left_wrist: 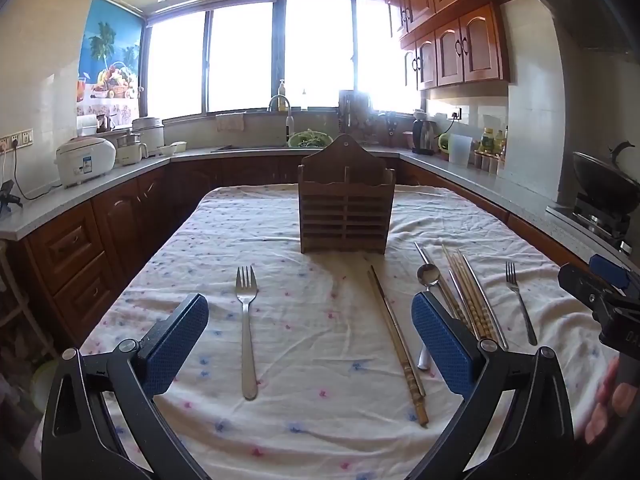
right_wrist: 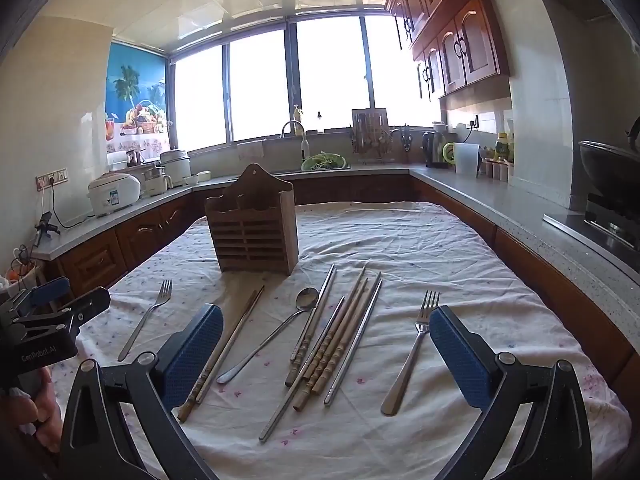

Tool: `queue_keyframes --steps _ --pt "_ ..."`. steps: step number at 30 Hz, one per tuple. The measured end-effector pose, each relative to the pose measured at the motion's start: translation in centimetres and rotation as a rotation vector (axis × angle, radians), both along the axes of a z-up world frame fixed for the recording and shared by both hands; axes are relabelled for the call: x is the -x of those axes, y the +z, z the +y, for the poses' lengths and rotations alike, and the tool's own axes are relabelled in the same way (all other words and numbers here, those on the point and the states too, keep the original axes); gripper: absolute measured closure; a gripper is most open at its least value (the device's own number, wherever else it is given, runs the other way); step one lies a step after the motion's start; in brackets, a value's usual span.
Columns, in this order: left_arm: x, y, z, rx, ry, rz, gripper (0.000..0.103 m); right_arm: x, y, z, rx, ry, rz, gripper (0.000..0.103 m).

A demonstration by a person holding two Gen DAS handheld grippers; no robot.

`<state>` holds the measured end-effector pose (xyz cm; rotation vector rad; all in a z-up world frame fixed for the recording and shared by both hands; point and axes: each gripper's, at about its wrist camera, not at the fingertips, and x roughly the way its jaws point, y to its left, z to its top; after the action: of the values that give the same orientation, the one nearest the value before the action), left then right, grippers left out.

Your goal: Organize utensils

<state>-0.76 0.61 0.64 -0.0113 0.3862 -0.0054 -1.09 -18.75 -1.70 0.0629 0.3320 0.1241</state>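
A brown wooden utensil holder (left_wrist: 346, 200) (right_wrist: 254, 226) stands upright on the cloth-covered table (left_wrist: 320, 420). In front of it lie a fork (left_wrist: 246, 328) (right_wrist: 146, 320) at the left, a pair of chopsticks (left_wrist: 398, 344) (right_wrist: 224, 346), a spoon (left_wrist: 428, 276) (right_wrist: 272, 338), a bunch of bamboo and metal chopsticks (left_wrist: 472, 296) (right_wrist: 336, 340) and a second fork (left_wrist: 520, 304) (right_wrist: 412, 352) at the right. My left gripper (left_wrist: 310, 340) hovers open above the left fork and the chopstick pair. My right gripper (right_wrist: 326, 350) hovers open over the spoon and the chopstick bunch. Neither holds anything.
Kitchen counters (left_wrist: 100, 184) (right_wrist: 520, 208) run along both sides and the back, with a rice cooker (left_wrist: 86, 160), a sink, a kettle (right_wrist: 434, 148) and a wok (right_wrist: 612, 168) on a stove. The other gripper shows at each view's edge.
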Motion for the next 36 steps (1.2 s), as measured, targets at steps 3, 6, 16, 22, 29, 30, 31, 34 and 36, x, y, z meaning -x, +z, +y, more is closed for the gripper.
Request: queue_keyframes --steps 3,6,16,22,29,30,31,34,36 --pt "0.06 0.12 0.02 -0.001 0.001 -0.002 0.0 0.07 0.14 -0.09 -0.003 0.004 -0.002 0.0" --pt "-0.06 0.08 -0.02 0.003 -0.001 -0.001 0.0 -0.11 0.02 -0.01 -0.004 0.008 0.0 0.0" --pt "-0.18 -0.02 -0.05 0.004 -0.001 0.0 0.0 -0.15 0.02 0.13 -0.006 0.012 -0.003 0.0" --pt "-0.18 -0.03 -0.05 0.005 -0.001 -0.001 0.0 -0.19 0.0 0.05 -0.011 0.016 -0.004 0.0" --pt "-0.22 0.0 -0.04 0.004 -0.003 -0.001 0.0 -0.16 0.07 0.08 -0.015 0.019 -0.008 0.0" --pt "-0.25 0.0 -0.06 0.004 -0.004 -0.001 0.0 -0.15 0.09 0.11 -0.015 0.02 -0.009 0.0" --pt "-0.22 0.0 -0.03 0.004 -0.003 0.0 0.0 -0.12 0.1 0.11 -0.014 0.02 -0.009 0.0" --pt "-0.25 0.03 -0.06 0.004 -0.003 0.0 0.0 -0.07 0.18 0.14 -0.017 0.023 -0.012 0.0" --pt "-0.28 0.02 -0.07 0.005 -0.004 0.0 0.0 -0.07 0.23 0.13 -0.018 0.023 -0.011 0.0"
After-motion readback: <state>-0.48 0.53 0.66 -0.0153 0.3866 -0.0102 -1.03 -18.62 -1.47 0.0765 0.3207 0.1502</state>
